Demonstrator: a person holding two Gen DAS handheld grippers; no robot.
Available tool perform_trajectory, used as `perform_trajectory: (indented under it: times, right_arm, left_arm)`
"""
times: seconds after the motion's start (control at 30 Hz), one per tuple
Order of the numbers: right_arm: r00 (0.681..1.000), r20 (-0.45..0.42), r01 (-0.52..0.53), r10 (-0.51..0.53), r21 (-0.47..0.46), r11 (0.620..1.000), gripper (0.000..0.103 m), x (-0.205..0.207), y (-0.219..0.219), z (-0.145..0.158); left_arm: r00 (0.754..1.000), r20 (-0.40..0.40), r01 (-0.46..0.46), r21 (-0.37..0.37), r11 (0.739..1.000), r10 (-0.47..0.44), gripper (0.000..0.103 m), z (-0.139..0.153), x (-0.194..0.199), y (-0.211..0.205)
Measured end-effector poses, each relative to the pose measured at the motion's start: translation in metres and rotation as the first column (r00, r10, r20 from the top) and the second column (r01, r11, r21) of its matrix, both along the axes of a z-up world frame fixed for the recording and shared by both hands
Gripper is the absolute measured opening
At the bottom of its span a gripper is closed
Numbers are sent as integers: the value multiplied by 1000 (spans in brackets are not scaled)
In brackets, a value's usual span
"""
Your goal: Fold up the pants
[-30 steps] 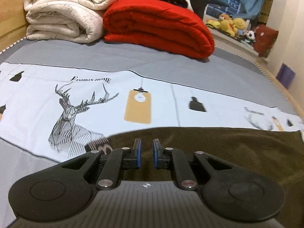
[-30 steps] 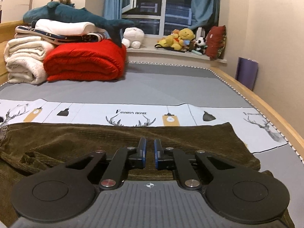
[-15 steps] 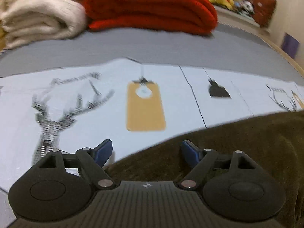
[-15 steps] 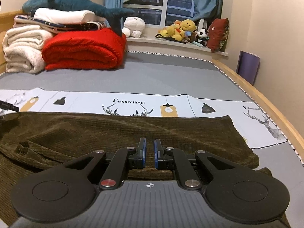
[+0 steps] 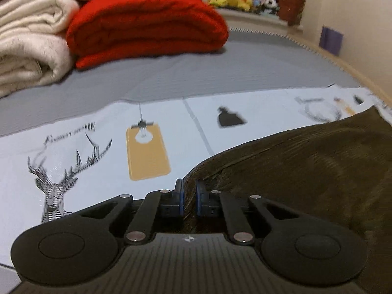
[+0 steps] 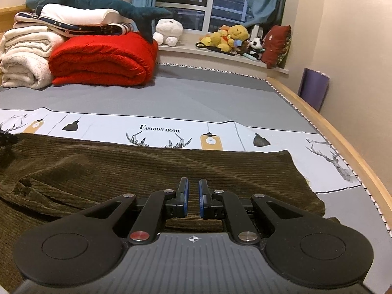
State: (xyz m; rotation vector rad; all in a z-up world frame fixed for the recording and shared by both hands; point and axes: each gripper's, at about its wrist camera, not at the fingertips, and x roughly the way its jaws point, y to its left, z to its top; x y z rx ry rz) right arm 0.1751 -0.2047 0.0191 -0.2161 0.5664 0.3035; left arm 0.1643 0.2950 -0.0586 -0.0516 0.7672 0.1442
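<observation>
Dark olive corduroy pants [image 6: 147,169] lie spread across the bed on a white printed sheet [image 6: 159,129]. In the left wrist view the pants [image 5: 306,166] fill the right side. My left gripper [image 5: 189,196] is shut on the pants' edge, with brown cloth pinched between the blue pads. My right gripper [image 6: 193,197] sits low over the near edge of the pants, its fingers nearly together; cloth lies under them, and I cannot see whether it is pinched. The left gripper's black tip [image 6: 7,138] shows at the far left.
A red folded quilt [image 6: 103,61] and white folded blankets [image 6: 22,58] are stacked at the back left, with a plush shark [image 6: 93,0] on top. Stuffed toys [image 6: 227,39] line the window sill. The wooden bed rail [image 6: 343,142] runs along the right.
My left gripper opened wide half a second ago and has now closed on the pants' edge. The right gripper stayed nearly closed and barely moved.
</observation>
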Motion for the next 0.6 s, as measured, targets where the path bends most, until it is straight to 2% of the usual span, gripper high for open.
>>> perform_trajectory:
  times: [0.13,0.23,0.3,0.4,0.47,0.5,0.53,0.57,0.6]
  right_arm:
    - [1000,2,14,-14,14,1000,8,-5,-5,1]
    - [1000,-8,24,-24,30,999,8,-10,-9,-3]
    - [1000,-11,27,-26,29,999,8,-12,-11,-3]
    - [1000,-9,18,-18,29,999,8,-18,-16,-3]
    - [1000,-14,14,-14,19,1000,8,-21,-18,-4]
    - [1000,-19,16,-15,16,1000,8,-22,-20,-5]
    - [999,-26,20,-19,16,1000,8,-22,-22,-6]
    - [999,-32,25,-25,21,999,8,-22,-24,-6]
    - [999,-42,35,-33,34,999,8,-21,-27,-6]
  left_arm:
    - [998,-13,54,21,998,-54,8,38,-33,-30]
    - [996,-28,88,3,996,-87,8,62,-79,-58]
    - [994,-33,103,-48,994,-104,8,72,-118,-78]
    - [992,-79,84,-132,988,-95,10,60,-166,-101]
    - [989,-147,6,-192,981,-35,17,42,-184,-101]
    - [985,-173,-49,-207,977,12,18,39,-190,-96]
    - [984,-164,-109,-247,963,69,25,41,-199,-86]
    - [983,-134,-166,-332,929,127,35,44,-209,-71]
    - [977,-126,-208,-419,884,171,37,44,-217,-57]
